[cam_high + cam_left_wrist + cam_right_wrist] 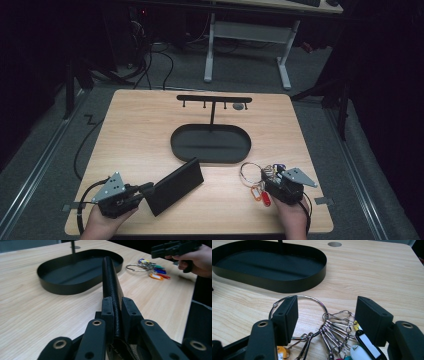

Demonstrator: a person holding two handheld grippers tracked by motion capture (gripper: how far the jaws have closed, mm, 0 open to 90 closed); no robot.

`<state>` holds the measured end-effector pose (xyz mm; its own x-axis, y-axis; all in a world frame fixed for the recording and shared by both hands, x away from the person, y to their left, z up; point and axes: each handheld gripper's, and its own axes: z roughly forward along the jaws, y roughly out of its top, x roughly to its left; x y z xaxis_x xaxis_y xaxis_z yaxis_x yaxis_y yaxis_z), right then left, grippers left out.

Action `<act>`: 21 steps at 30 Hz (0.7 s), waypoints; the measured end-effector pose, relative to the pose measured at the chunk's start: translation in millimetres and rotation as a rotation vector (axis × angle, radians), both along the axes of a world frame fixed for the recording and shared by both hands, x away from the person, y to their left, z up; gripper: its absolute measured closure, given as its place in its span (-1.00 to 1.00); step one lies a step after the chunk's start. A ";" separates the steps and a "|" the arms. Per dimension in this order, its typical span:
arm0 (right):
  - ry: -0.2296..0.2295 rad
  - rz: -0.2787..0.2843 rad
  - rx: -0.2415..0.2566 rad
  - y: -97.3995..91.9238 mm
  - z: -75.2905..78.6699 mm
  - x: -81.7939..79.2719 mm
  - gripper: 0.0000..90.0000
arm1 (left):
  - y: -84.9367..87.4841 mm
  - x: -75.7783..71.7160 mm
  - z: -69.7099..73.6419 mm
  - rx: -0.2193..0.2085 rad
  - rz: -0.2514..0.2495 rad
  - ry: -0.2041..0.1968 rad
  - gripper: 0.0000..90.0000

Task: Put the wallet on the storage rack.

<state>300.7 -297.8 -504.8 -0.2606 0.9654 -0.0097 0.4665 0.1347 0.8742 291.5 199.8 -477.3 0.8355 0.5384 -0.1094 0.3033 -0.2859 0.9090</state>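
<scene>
Black grained leather marks the wallet (174, 186), which is clamped by one short end between the jaws of the left gripper (148, 188) and stands out over the near left part of the wooden table (135, 130), pointing toward the oval black tray (210, 143). To set it down well, I would judge it best to keep the wallet level, carry it clear over the tray's low wall and release only once it is over the floor of the tray, away from the post of the hook stand (214, 100) that rises from the tray's far side.

On the near right, the right gripper (325, 318) hangs with its jaws apart on either side of the key ring (298, 315) and its bunch of coloured tags, pressing on nothing; a clean pick needs the pads brought down onto the wire ring itself, not the loose clips.

From the left gripper view the wallet's stitched edge and the pinch on it are plain, where the high view gives only a dark slab. From the right gripper view the gap around the ring is readable; above, the gripper's body covers it.
</scene>
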 end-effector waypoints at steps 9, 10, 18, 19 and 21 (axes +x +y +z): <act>0.011 0.002 0.004 0.6 -1.4 0.8 -0.21 | -10.5 -7.7 1.2 0.011 -0.046 -0.013 0.80; 0.012 0.003 0.004 0.5 -1.3 0.7 -0.21 | -11.2 -8.3 1.2 0.011 -0.051 -0.015 0.80; 0.008 -0.002 0.005 -0.6 -1.2 0.4 -0.21 | -13.0 -10.2 0.7 0.013 -0.072 -0.014 0.78; 0.009 -0.001 0.005 -0.5 -1.2 0.4 -0.21 | -13.1 -10.4 0.6 0.013 -0.076 -0.013 0.78; 0.009 0.004 0.000 -0.3 -1.4 0.8 -0.21 | -13.8 -11.2 0.4 0.014 -0.077 -0.015 0.77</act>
